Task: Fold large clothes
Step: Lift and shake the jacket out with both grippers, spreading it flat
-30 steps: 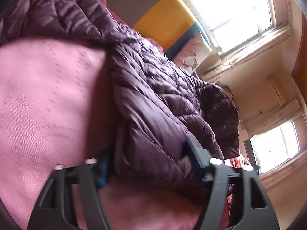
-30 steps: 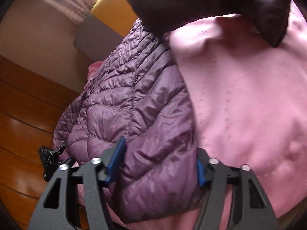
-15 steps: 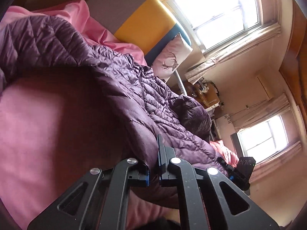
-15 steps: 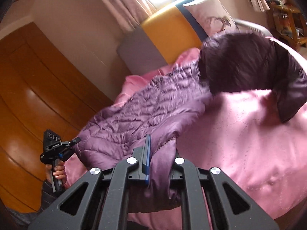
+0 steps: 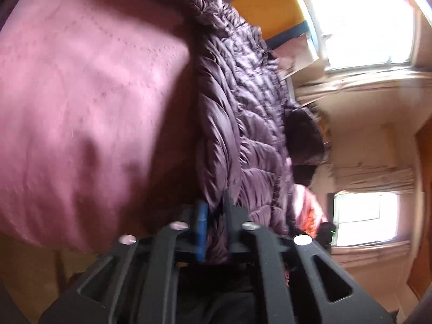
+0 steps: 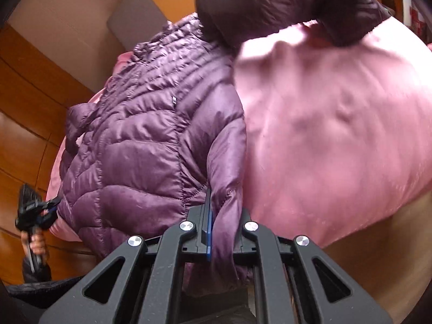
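Note:
A purple quilted down jacket (image 5: 243,102) lies along a pink bedsheet (image 5: 81,81). My left gripper (image 5: 215,213) has the jacket's near edge between its jaws; they are opening slightly, and the fabric still fills the narrow gap. In the right wrist view the jacket (image 6: 140,135) lies spread on the sheet (image 6: 337,135). My right gripper (image 6: 225,216) is shut on a bunched strip of its hem. A darker part of the jacket (image 6: 270,5) lies folded at the far end. At that view's left edge a hand holds the left gripper (image 6: 35,210).
A yellow and grey headboard (image 5: 270,5) and a pillow (image 5: 294,56) stand at the bed's far end, under bright windows (image 5: 364,21). Wooden panelling (image 6: 21,94) runs along the left of the right wrist view. The bed's edge drops off near both grippers.
Both grippers stood open around the jacket's edge, then shut on it. Both hands have since swung sideways with the fabric, and the jacket now lies straighter along the sheet.

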Tool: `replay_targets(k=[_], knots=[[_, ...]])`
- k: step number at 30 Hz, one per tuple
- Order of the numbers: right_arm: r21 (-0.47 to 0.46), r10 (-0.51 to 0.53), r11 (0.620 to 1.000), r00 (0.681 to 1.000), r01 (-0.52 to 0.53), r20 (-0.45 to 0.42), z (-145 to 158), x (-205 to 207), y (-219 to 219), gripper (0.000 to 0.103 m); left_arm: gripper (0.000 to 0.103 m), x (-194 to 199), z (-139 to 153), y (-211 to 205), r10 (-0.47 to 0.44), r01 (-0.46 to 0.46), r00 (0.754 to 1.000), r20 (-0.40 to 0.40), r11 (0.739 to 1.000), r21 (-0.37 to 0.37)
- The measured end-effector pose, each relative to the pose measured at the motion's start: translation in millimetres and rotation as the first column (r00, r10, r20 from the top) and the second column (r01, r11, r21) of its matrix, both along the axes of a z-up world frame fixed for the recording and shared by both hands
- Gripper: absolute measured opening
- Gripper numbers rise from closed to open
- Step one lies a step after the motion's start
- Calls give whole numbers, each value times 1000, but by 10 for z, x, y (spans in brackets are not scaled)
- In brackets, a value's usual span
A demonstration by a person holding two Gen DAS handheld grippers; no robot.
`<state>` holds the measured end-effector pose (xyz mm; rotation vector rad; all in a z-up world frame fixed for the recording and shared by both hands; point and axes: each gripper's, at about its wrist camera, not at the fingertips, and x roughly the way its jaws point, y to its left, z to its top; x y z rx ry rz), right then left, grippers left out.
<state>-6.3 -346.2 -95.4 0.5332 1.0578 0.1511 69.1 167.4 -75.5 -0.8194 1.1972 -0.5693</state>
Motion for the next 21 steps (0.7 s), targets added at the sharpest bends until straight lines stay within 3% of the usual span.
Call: replay_targets(k=[1,2,5,7,8,11,12,17,20,21], knots=[[-6,1,1000,1000,-1,-4,-20,19,-2,7,48,-59,7,20,27,-28,999,38,999,18],[-7,0,1000,1000,-1,-8,-10,9,16,9,70,-100,12,38,48,-51,997,65,998,43],[7,4,1000,1000,-4,-20,-19,22,-12,14,73,-200,32,13,52,-53,990,131,999,10],[20,18,1000,1000,-17,-15,-21,38,-34,15,73,-236,87,-67,29,-38,981,191,998,44],[17,24,1000,1000,-24,-10,-5,59,45,15,71,-235,126,-146,-9,-11,974,226,996,90],[10,52,999,998,-53,28,130,91,106,11,9,-270,90,-331,-151,109,960,235,977,182],[12,56,998,997,-57,53,209,85,107,9,6,-272,133,-344,-171,121,956,239,971,207],[39,59,997,979,-68,197,622,-64,-18,6,1,-269,398,-139,-143,100,962,233,977,186],[-50,59,997,993,-54,102,396,-40,-20,5,1,-320,196,-84,-142,106,981,131,963,246],[-92,63,994,997,-59,46,225,-20,0,5,1,-331,4,-75,-137,117,989,53,954,276]])
